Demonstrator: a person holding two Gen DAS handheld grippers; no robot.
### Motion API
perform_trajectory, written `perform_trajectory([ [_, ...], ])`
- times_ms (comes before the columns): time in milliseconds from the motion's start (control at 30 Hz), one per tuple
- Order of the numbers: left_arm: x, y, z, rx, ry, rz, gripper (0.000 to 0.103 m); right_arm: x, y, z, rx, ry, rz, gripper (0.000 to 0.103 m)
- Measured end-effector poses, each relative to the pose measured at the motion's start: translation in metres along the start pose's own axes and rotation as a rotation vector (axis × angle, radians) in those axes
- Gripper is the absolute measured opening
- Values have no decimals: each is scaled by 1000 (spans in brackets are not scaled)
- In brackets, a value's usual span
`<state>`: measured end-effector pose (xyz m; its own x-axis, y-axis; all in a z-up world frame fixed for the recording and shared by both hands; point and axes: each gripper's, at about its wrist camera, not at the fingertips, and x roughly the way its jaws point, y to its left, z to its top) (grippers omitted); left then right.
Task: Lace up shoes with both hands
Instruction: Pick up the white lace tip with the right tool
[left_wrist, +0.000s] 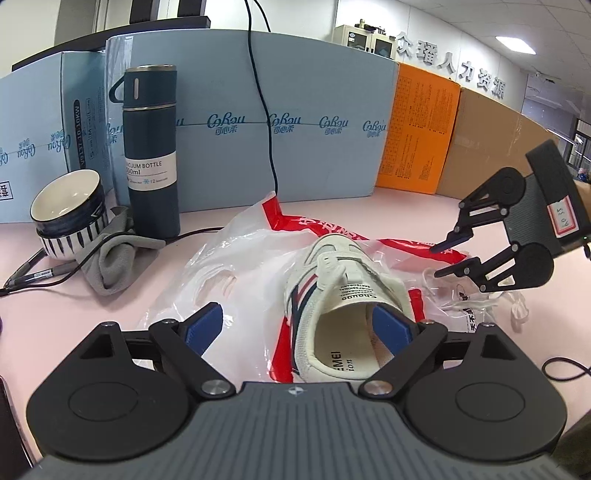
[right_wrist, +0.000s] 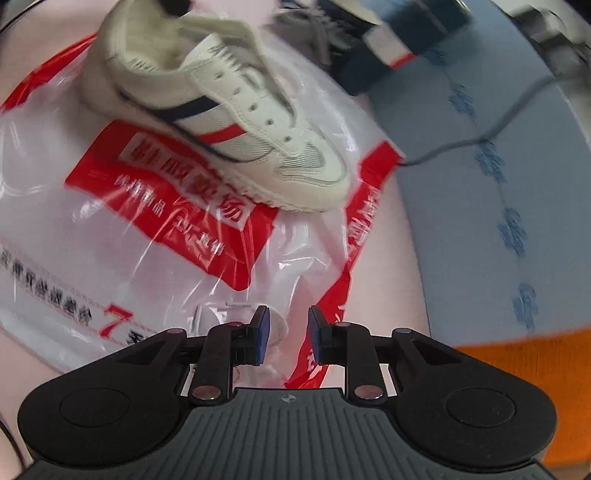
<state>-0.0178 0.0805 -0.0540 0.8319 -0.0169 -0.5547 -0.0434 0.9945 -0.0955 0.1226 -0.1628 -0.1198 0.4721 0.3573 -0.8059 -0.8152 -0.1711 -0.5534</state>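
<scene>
Nearest, the left hand-held gripper (left_wrist: 297, 326) gapes wide around the heel of the shoe (left_wrist: 343, 295) on the plastic bag (left_wrist: 229, 266), the right hand-held gripper (right_wrist: 286, 338) is narrowed and empty, so the slippery bag may let the shoe slide.

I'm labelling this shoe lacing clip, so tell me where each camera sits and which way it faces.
Left wrist: on the left gripper, looking forward and down across the pink table at the shoe from its heel; jaws wide apart; right gripper at right.
Right wrist: on the right gripper, tilted down at the shoe's side; jaws narrowly apart, nothing gripped.
Shared: shoe, plastic bag, blue boxes.
</scene>
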Motion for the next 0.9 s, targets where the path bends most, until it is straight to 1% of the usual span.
perform_trajectory([
  [100, -2, 3, 1, -2, 6, 12, 88, 10, -11, -2, -103, -8, 75, 20],
  [200, -2, 6, 1, -10, 17, 24, 89, 16, -19, -3, -159, -15, 153, 20],
  [367, -3, 9, 1, -18, 29, 44, 89, 25, -32, 1, -198, -63, 295, 20],
  [433, -3, 8, 2, -16, 31, 48, 89, 25, -30, -1, -193, -68, 323, 20],
  [500, -3, 8, 3, -11, 32, 51, 89, 26, -33, 0, -157, -61, 346, 19],
  [567, -3, 8, 3, -8, 35, 52, 90, 27, -35, 2, -101, -32, 350, 6],
  [667, -2, 7, 4, -3, 40, 48, 90, 24, -34, 2, 17, -23, 375, 4],
  [733, -2, 6, 3, 0, 37, 38, 91, 18, -31, 0, 85, -36, 329, 4],
  [833, -3, 3, 3, 10, 27, 15, 91, 4, -29, -1, 223, -73, 261, 4],
  [900, -4, -1, 4, 23, 17, -14, 91, -11, -30, 1, 326, -115, 225, 4],
])
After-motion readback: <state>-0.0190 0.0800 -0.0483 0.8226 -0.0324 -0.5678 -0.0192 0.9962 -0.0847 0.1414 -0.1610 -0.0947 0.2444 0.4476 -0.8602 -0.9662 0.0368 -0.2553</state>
